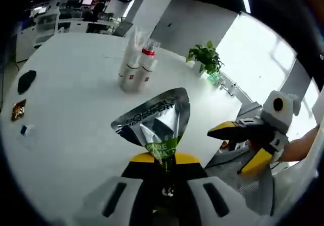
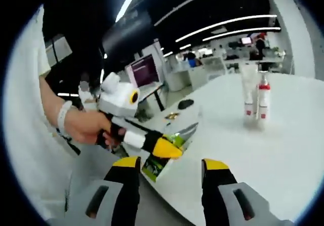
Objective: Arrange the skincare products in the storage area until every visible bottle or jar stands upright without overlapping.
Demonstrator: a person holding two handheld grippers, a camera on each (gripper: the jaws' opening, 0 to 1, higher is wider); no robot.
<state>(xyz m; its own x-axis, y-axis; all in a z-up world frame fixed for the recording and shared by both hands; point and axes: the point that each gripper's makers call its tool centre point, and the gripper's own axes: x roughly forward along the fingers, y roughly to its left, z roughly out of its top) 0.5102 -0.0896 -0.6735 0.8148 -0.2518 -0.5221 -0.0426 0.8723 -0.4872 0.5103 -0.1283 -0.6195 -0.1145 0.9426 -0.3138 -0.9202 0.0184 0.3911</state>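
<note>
An open-plan office was shown: rows of desks [image 2: 212,64] with a monitor [image 2: 144,71], strip ceiling lights [image 2: 228,28], and a potted plant [image 1: 205,58] on the white tabletop [image 1: 76,119].

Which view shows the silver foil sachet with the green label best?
The left gripper view: the silver foil sachet with the green label fills the centre, held by its lower end in the left gripper, its printed lettering facing the camera. In the right gripper view just a sliver of it shows behind the left gripper.

Right gripper [image 2: 169,173] jaws apart, left gripper [image 2: 169,150] pinching sachet [image 2: 178,135], two bottles [image 2: 255,99] upright
</note>
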